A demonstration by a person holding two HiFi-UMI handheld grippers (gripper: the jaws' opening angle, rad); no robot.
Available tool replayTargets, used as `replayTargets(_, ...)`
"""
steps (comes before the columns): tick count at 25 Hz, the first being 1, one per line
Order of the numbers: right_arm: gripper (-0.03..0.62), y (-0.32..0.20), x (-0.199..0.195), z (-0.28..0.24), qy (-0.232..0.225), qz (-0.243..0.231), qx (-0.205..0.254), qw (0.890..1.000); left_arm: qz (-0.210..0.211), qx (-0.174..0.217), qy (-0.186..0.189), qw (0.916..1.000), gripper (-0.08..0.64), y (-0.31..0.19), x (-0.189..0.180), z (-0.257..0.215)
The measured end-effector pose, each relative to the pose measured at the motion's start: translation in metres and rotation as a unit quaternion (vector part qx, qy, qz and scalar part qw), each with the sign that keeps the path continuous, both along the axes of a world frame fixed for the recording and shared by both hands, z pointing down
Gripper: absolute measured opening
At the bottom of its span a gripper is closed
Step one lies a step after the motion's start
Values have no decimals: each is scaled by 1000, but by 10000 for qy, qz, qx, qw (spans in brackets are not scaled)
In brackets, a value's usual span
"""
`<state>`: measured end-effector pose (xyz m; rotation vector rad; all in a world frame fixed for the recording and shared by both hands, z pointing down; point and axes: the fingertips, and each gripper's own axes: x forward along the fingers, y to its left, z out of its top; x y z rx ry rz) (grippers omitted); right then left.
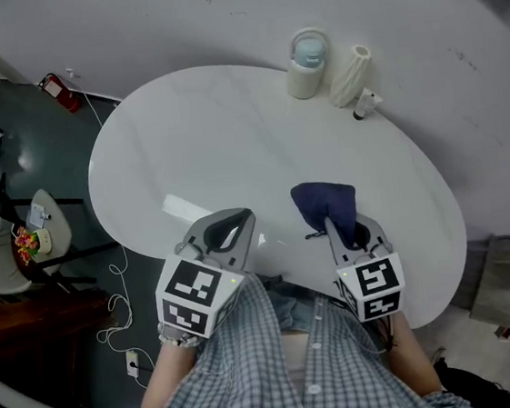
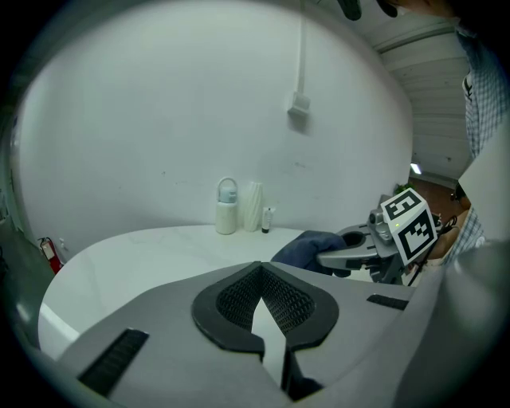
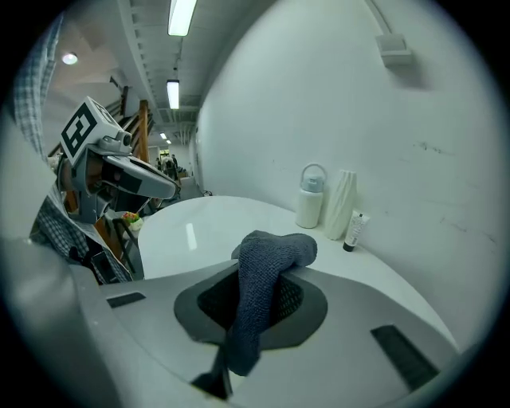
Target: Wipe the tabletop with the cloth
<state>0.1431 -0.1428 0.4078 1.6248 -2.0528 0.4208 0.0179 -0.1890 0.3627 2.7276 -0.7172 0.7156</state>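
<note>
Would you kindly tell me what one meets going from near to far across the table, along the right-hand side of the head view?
right gripper → dark blue cloth → small tube → ribbed white vase

No legible txt, print on tube (image 3: 355, 229) too small

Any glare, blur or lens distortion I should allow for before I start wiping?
Head view: even light, sharp, one pale glare streak on the tabletop ahead of the left gripper. Right gripper view: strong fisheye, dark corners, the cloth in the right gripper crisp. Left gripper view: same fisheye, dimmer overall.
</note>
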Motion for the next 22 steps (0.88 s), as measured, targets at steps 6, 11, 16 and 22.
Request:
replayTargets(6, 31, 2, -1, -7, 67, -71, 93, 9999, -11, 28, -10, 10000, 3, 5, 3, 1)
replayTargets(11, 31, -1, -4, -8, 1, -170, 138, 9998, -53, 54, -4, 10000, 3, 7, 4, 0)
replayTargets(16, 31, -2, -6, -9, -23, -212, 162, 9996, -80, 74, -9, 9999, 3, 9, 4, -2)
replayTargets(22, 31, -3, -8, -11, -14, -223, 187, 9996, -62, 91, -12, 9999, 3, 9, 4, -3)
